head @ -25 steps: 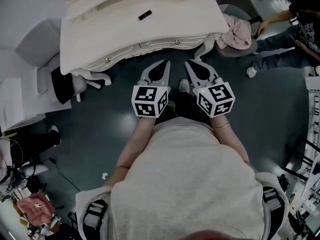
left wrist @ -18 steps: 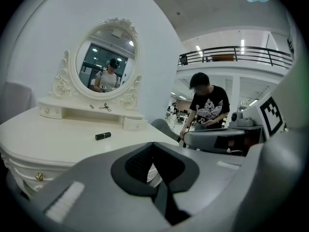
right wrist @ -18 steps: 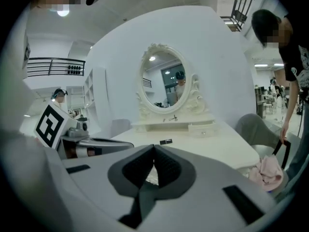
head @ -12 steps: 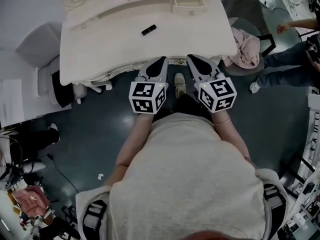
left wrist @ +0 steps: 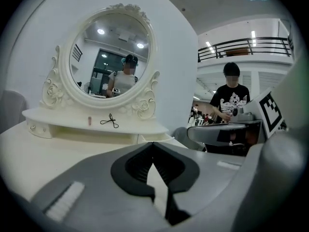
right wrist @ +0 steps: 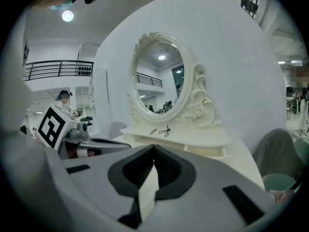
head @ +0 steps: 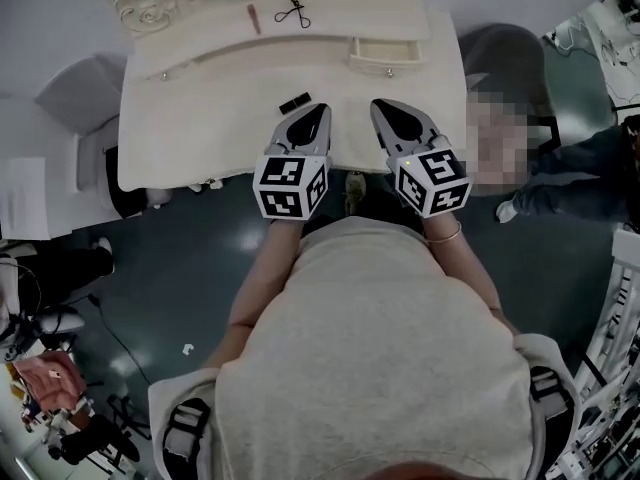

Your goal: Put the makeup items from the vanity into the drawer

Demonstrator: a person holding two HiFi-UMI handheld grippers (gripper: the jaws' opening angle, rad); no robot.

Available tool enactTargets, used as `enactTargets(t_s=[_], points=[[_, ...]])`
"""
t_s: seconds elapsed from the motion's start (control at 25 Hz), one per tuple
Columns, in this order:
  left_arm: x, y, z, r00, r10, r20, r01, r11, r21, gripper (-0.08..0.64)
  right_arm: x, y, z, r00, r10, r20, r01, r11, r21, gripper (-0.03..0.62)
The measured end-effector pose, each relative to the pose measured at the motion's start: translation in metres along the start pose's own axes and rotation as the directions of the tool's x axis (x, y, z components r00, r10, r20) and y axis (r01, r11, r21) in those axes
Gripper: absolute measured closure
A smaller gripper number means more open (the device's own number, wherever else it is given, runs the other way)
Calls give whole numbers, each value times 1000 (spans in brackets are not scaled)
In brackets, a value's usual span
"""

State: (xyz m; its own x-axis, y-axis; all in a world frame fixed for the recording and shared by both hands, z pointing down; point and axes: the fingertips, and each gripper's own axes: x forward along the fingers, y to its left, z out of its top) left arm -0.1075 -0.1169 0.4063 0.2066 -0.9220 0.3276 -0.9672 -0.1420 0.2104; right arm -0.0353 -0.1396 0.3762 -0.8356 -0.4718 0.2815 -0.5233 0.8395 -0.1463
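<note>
The white vanity (head: 200,128) has a raised back shelf under an oval mirror (left wrist: 111,57). On that shelf lie a pink stick (head: 253,18) and a black eyelash curler (head: 293,10), also seen as the pink stick (left wrist: 89,121) and the curler (left wrist: 110,122). A black tube (head: 294,103) lies on the lower top, just left of my left gripper (head: 320,110). The left gripper is shut and empty. My right gripper (head: 381,105) hovers beside it over the front of the top, jaws together and empty. A small drawer (head: 385,53) sits in the shelf's right end.
A grey chair (head: 500,48) stands to the right of the vanity, and a person's leg (head: 570,173) is beyond it. A pale seat (head: 95,93) sits at the vanity's left end. Another person (left wrist: 231,98) stands in the background of the left gripper view.
The person has stepped up to the vanity. Both grippers, earlier over the dark floor in front of it, now reach over its front edge, close to the black tube.
</note>
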Motion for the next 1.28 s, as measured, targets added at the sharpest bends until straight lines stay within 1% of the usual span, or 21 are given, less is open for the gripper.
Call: enactTargets(t_s=[0.12, 0.32, 0.48, 0.6, 0.68, 0.96, 1.16, 1.28], points=[[21, 6, 13, 999, 35, 25, -35, 999, 0, 551, 11, -19, 6, 1000, 21, -8, -21, 1000, -6, 584], [47, 10, 24, 998, 57, 24, -57, 998, 1, 551, 25, -42, 11, 998, 60, -12, -60, 998, 10, 584], [53, 19, 30, 997, 81, 19, -81, 997, -2, 551, 34, -50, 12, 996, 83, -14, -83, 996, 28, 584], [52, 33, 28, 993, 118, 2, -118, 993, -6, 551, 40, -51, 10, 996, 92, -18, -92, 995, 39, 584], [52, 40, 25, 992, 126, -8, -126, 992, -14, 551, 44, -52, 6, 995, 96, -26, -95, 994, 46, 584], [52, 63, 23, 992, 121, -33, -123, 992, -35, 551, 56, -54, 4, 997, 63, -39, -60, 995, 74, 584], [54, 75, 26, 995, 84, -57, -85, 996, -30, 551, 65, -55, 4, 999, 26, -44, -21, 994, 103, 584], [52, 82, 30, 996, 75, -47, -76, 997, -28, 551, 69, -55, 2, 999, 11, -53, -5, 993, 117, 584]])
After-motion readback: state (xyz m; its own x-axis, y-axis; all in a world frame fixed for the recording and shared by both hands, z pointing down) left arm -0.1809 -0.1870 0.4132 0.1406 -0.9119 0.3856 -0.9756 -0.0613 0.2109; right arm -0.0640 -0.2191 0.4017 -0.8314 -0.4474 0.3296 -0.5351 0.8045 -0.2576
